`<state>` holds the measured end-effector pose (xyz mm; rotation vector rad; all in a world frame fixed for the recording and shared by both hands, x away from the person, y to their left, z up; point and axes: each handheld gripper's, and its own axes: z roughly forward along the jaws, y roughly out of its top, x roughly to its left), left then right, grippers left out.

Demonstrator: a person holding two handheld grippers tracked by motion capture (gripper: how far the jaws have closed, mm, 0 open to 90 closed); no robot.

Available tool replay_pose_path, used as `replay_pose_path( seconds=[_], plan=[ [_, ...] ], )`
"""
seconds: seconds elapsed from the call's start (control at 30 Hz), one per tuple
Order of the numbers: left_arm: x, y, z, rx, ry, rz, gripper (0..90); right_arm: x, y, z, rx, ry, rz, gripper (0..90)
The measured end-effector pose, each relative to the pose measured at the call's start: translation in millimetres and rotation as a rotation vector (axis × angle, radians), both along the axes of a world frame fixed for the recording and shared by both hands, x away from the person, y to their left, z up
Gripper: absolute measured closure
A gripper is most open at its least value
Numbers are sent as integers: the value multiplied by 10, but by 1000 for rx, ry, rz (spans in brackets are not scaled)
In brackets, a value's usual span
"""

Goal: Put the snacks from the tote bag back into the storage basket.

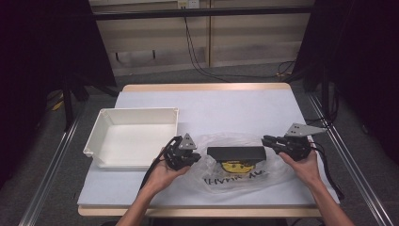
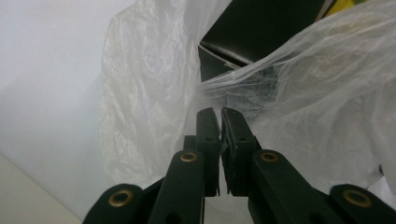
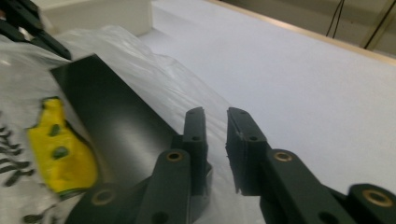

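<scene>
The black box (image 1: 236,153) lies in the plastic bag (image 1: 244,176)—not yet out. Left gripper (image 2: 219,112) fingers nearly closed at the film; right gripper (image 3: 215,116) fingers slightly parted, empty.

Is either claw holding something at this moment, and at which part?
The left claw is nearly shut at the bag's edge; whether it pinches the film cannot be told. The right claw is slightly open, beside the black box, holding nothing.

Plastic bag (image 1: 235,176): thin, translucent, crumpled, printed with dark lettering, lying flat on the table toward its 6 o'clock edge. Black box (image 1: 236,152): flat, rectangular, long axis running 9 to 3 o'clock, enclosed in the bag. Yellow item (image 1: 236,166): touching the box at its 6 o'clock side.
</scene>
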<state>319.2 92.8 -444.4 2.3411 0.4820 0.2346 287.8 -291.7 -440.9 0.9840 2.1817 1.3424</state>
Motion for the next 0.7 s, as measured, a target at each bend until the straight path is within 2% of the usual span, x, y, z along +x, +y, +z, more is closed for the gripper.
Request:
replay_pose_path(
  seconds=[0.1,0.13,0.17,0.2,0.27,0.43,0.57,0.67,0.7],
  plan=[
    [-17,36,67,-62,-4,10,822,-151,-27,47,25,-35,2,646],
    [-16,48,94,-76,-8,4,814,-198,-38,54,41,-38,10,623],
    [-18,65,127,-72,-17,-1,795,-244,-49,59,50,-51,12,587],
    [-24,73,148,-97,-17,6,774,-291,-56,64,54,-61,12,545],
    [-23,105,191,-113,-21,9,755,-373,-72,67,57,-66,13,472],
    [-5,160,252,-131,-32,26,673,-550,-106,51,78,-77,-2,318],
    [-5,161,340,-148,-53,18,609,-683,-124,21,80,-72,-22,215],
    [12,136,388,-144,-56,11,556,-776,-153,20,94,-95,-34,154],
    [23,123,393,-150,-55,5,539,-810,-156,24,92,-97,-57,128]
  ],
)
